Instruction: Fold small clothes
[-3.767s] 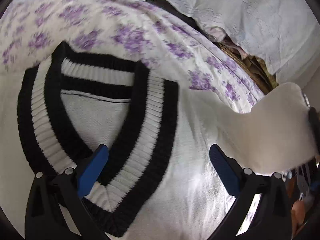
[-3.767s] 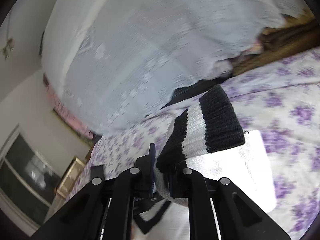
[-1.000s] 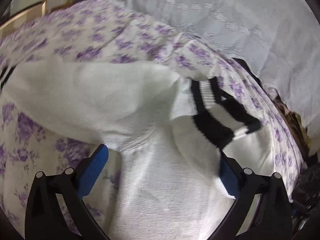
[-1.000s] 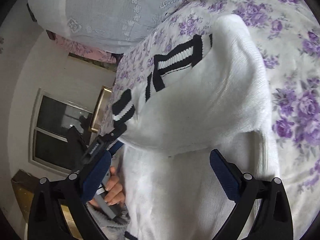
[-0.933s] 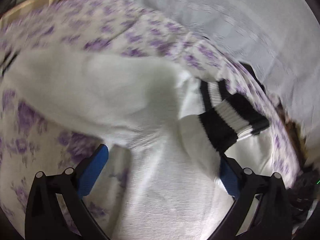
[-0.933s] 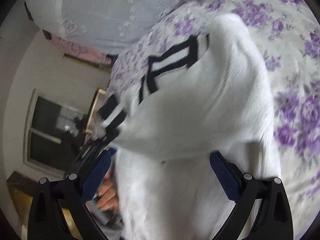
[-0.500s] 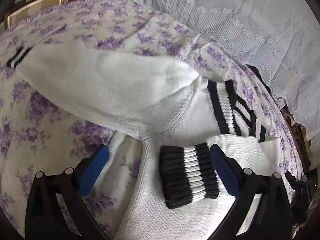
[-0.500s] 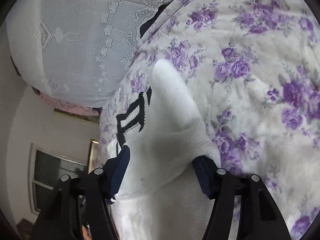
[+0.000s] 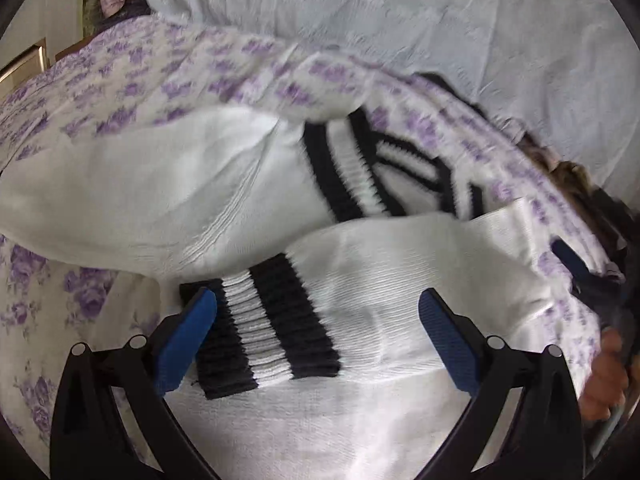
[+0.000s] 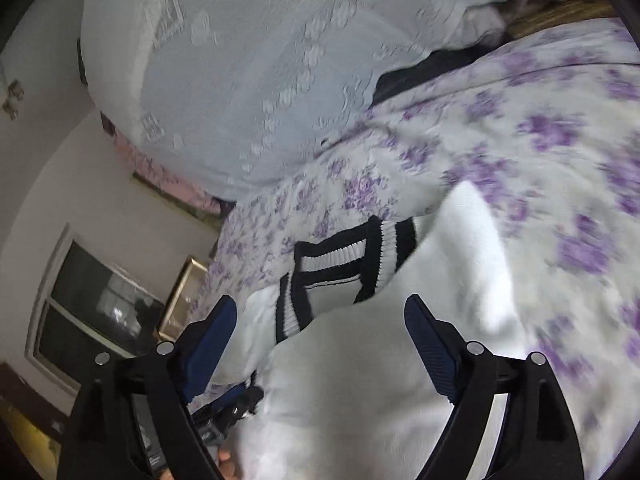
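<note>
- You're working on a bed: a floral sheet (image 9: 168, 80) with purple blossoms fills the upper left of the left wrist view, and the same print runs across the right half of the right wrist view (image 10: 560, 152).
- Behind it there's a pale lace-patterned cover (image 9: 400, 12) across the top of the left view, also filling the upper middle of the right view (image 10: 248, 60).
- Far left of the right wrist view you can see a cream wall and a dark window (image 10: 88, 312), with a gold-toned frame (image 10: 180, 292) leaning just beside the bed edge.
- The white sweater (image 9: 360, 420) lies flat on the sheet and takes up the middle and bottom of the left view; in the right view it fills the lower middle (image 10: 380, 400).
- One sleeve is folded across the body, its black-and-white striped cuff (image 9: 264, 328) lying on the white knit at lower centre-left of the frame.
- The other sleeve (image 9: 132, 188) stretches off toward the left edge of the left view.
- The striped V-neck collar (image 9: 360, 172) sits right of centre up top; in the right view it's just above the fingertips, centre frame (image 10: 340, 272).
- Your left gripper (image 9: 316, 336) has its jaws spread wide, the left blue pad overlapping the cuff's edge in the frame, nothing clamped.
- Your right gripper (image 10: 320, 336) is also wide apart over the sweater, holding nothing.
- Your right hand (image 9: 604, 380) peeks in at the right edge of the left view.
</note>
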### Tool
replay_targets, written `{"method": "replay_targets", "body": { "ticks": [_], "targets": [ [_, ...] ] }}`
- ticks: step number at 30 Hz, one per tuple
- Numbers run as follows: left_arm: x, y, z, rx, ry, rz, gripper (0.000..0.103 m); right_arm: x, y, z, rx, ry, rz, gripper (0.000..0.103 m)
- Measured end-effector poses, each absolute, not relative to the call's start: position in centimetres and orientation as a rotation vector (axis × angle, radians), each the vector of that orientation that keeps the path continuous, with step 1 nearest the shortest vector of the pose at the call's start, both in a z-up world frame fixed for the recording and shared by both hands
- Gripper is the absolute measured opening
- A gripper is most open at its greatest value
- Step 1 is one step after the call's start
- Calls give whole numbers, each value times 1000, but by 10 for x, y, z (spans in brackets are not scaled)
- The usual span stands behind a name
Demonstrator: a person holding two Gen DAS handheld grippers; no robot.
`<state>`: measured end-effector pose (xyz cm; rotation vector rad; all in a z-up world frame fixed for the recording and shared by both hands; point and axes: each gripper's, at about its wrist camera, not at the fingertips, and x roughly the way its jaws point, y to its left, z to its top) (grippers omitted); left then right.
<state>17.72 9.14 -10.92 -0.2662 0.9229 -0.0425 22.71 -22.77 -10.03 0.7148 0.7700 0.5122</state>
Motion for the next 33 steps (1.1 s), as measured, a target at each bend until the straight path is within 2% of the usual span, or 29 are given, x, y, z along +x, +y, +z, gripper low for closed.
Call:
{"method": "replay_targets", "body": {
  "ticks": [1,2,3,5,8,9,11,13,14,15,17,19,20,22,23,24,26,29,33],
  "targets": [
    [178,92,-111,-267,926,-39,98,246,-225,-115,697,816,485,88],
    [177,92,-111,-262,924,-37,98,261,-227,-132,685,857,429,84],
    [177,91,-111,-252,923,-34,98,270,-234,-149,682,869,377,57],
    [177,89,-112,-220,923,2,98,270,-265,-159,738,820,318,34],
    [177,96,-114,-213,930,76,98,262,-300,-157,816,785,265,38],
    [174,102,-112,-255,917,63,98,256,-305,-156,843,784,258,54],
    [166,112,-104,-331,870,22,98,241,-303,-143,870,744,292,68],
    [159,118,-96,-362,828,-10,99,224,-288,-116,799,689,392,73],
    [160,117,-97,-362,834,-28,99,216,-276,-105,747,681,432,81],
    [163,115,-100,-360,854,-41,99,211,-271,-102,710,684,457,86],
    [177,105,-117,-297,957,-15,99,205,-251,-108,646,748,482,91],
    [186,90,-129,-180,1019,48,99,210,-237,-140,600,890,439,89],
    [184,86,-126,-153,1002,60,99,210,-234,-149,583,885,436,82],
    [178,88,-117,-159,966,55,99,198,-234,-135,539,850,378,82],
    [176,93,-114,-188,953,46,99,189,-234,-123,540,807,389,84],
    [174,99,-110,-219,942,40,99,181,-233,-113,533,747,421,92],
    [172,120,-104,-318,924,34,99,168,-225,-103,435,711,427,100],
    [168,151,-105,-444,939,47,99,184,-215,-144,351,880,352,100],
    [151,209,-103,-563,909,112,99,164,-228,-127,407,756,379,99]
  ]
}}
